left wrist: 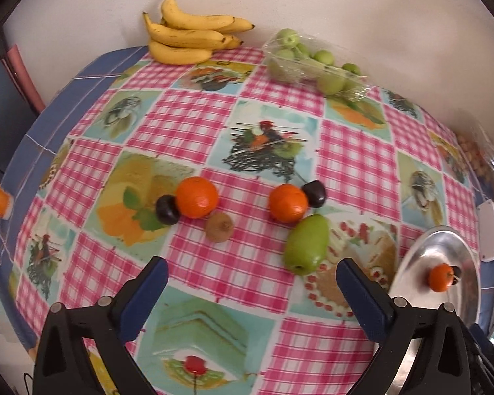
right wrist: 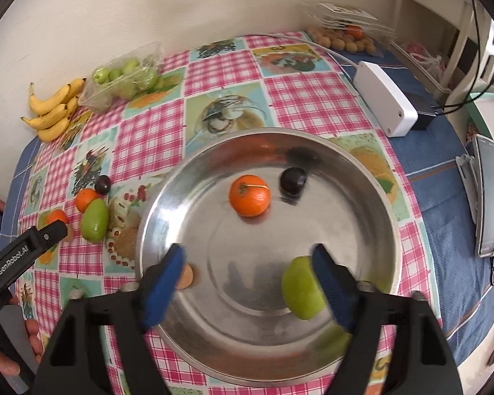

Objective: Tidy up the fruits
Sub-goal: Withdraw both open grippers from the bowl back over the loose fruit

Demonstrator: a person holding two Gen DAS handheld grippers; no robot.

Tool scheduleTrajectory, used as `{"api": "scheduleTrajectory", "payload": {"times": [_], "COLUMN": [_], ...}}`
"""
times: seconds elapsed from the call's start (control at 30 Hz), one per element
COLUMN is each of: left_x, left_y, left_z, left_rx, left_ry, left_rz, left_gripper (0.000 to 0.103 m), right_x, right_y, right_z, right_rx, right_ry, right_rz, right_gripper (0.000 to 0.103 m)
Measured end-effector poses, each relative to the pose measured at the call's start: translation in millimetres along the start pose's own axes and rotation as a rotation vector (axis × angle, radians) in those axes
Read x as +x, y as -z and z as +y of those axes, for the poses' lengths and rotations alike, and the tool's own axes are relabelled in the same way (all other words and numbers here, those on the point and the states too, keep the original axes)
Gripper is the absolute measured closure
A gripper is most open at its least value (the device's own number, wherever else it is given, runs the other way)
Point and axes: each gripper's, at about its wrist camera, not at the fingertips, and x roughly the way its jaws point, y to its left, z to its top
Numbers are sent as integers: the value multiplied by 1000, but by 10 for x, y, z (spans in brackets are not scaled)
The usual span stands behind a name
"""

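Observation:
A steel plate (right wrist: pixel 362 177) holds an orange (right wrist: pixel 249 195), a dark plum (right wrist: pixel 292 181) and a green fruit (right wrist: pixel 302 288). My right gripper (right wrist: pixel 247 278) is open over the plate, its right finger beside the green fruit. My left gripper (left wrist: pixel 252 283) is open and empty above the tablecloth. On the cloth ahead of it lie two oranges (left wrist: pixel 196 197) (left wrist: pixel 288 203), two dark plums (left wrist: pixel 166 209) (left wrist: pixel 314 193), a kiwi (left wrist: pixel 218 226) and a green mango (left wrist: pixel 307 244). The plate also shows at the right of the left wrist view (left wrist: pixel 411 263).
Bananas (left wrist: pixel 187 38) and a bag of green apples (left wrist: pixel 313 62) lie at the table's far edge by the wall. A white box (right wrist: pixel 383 98) with a cable, a phone (right wrist: pixel 485 194) and a pack of small fruits (right wrist: pixel 342 41) are to the right.

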Motion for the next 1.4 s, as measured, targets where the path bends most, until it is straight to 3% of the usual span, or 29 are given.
{"api": "scheduleTrajectory", "payload": {"times": [0.33,0.83,1.1,1.4], "left_x": [28,14,-110,-161], "left_y": [14,-25,-178,-365], "left_z": [46,135,337,761], "left_rx": [-8,-46,-58,-97], "left_ry": [-29,16,-4,-25], "left_rz": [4,35,-22,-59], "left_gripper": [0,0,0,0], "right_x": [74,101,125,71], "right_y": [23,46,45,22], "right_z": [11,48,69,169], "right_rx": [-1,-18,-20,-22], "right_ry": [2,3,12,-31], "right_rz": [12,29,30,-35], "right_gripper": [6,6,6,6]}}
